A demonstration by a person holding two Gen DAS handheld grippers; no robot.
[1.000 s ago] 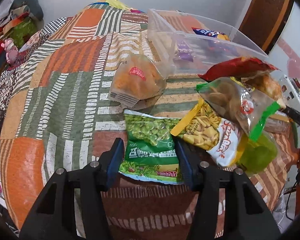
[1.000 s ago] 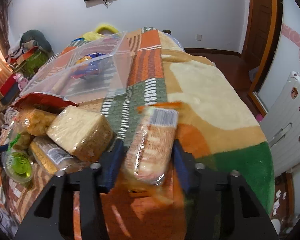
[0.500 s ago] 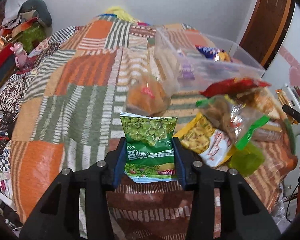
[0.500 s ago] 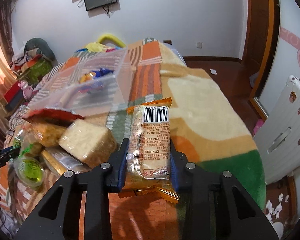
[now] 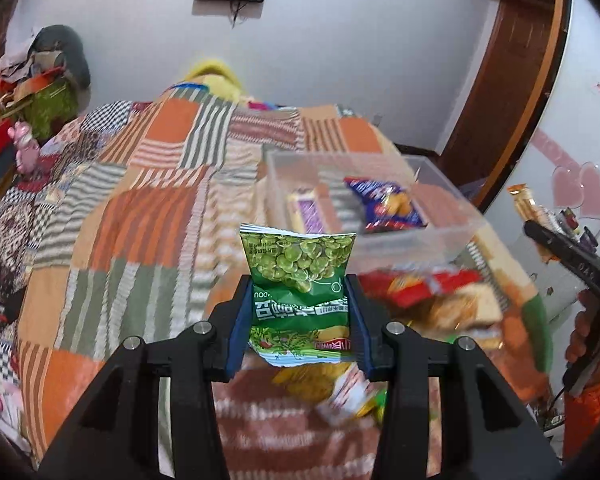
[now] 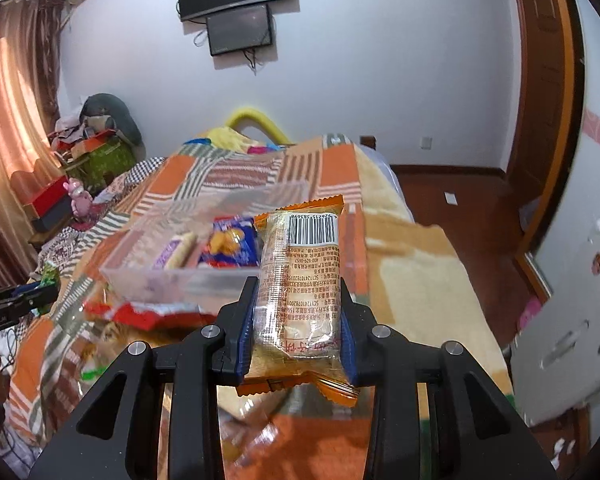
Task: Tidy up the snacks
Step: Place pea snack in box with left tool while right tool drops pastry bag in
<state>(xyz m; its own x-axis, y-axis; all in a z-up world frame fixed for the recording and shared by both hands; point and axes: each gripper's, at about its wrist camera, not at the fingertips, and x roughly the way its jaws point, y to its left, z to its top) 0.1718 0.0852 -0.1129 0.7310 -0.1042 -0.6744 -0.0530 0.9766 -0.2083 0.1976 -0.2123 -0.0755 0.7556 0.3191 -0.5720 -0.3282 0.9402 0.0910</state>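
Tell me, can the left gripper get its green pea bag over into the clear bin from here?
Probably yes. The left gripper is shut on the green pea bag, lifted off the bedspread, and the clear bin sits just ahead with its top open. Only its near wall stands between them, and two packets already lie inside.

bin (image 5: 420, 236) top: open | snack pile (image 5: 432, 300): blocks its near side
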